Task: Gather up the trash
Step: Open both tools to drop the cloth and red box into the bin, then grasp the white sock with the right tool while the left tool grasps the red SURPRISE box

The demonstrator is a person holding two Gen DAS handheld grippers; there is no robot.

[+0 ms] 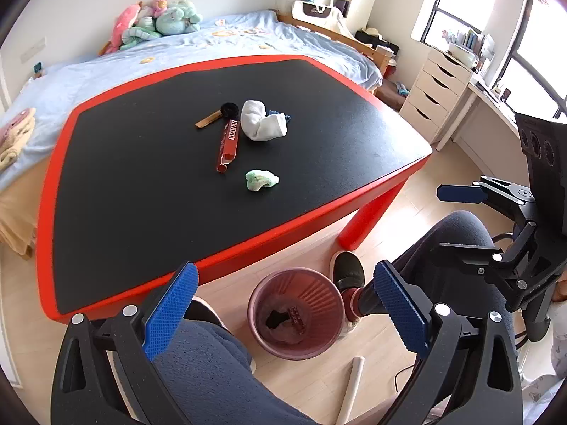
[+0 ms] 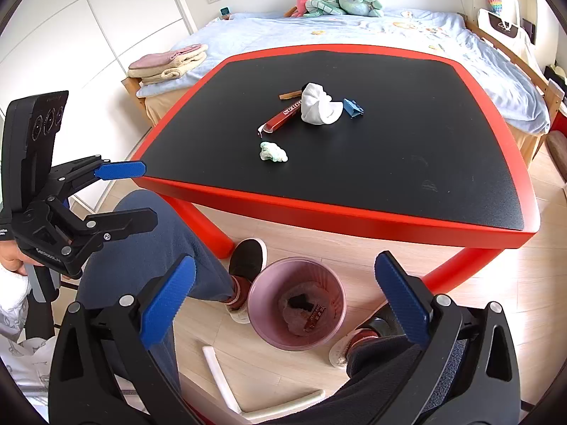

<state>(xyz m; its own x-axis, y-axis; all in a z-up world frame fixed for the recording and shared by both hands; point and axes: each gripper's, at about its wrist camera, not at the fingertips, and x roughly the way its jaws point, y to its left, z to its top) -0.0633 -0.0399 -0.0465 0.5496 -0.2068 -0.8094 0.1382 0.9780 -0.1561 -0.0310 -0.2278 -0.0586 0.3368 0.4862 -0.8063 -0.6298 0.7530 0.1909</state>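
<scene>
A pink bin (image 1: pixel 297 313) (image 2: pixel 297 308) stands on the floor by the red table's near edge, with dark scraps and a red wrapper inside. Both grippers hang above it. My left gripper (image 1: pixel 288 313) is open with nothing between its blue pads. My right gripper (image 2: pixel 287 301) is open and empty too. On the black tabletop (image 1: pixel 141 177) (image 2: pixel 407 141) lie a crumpled green-white wad (image 1: pixel 261 179) (image 2: pixel 273 152), a long red wrapper (image 1: pixel 228 144) (image 2: pixel 280 117), a balled white sock (image 1: pixel 262 120) (image 2: pixel 319 104), a blue clip (image 2: pixel 352 107), a wooden stick (image 1: pixel 207 120) and a black round piece (image 1: pixel 229 108).
A person's legs in blue trousers (image 1: pixel 209 372) (image 2: pixel 170 233) and dark shoes (image 1: pixel 349 271) (image 2: pixel 248 255) flank the bin. White tubes (image 2: pixel 219 372) lie on the wooden floor. A bed (image 1: pixel 177 49) with plush toys stands behind the table, and white drawers (image 1: pixel 436 92) are at the right.
</scene>
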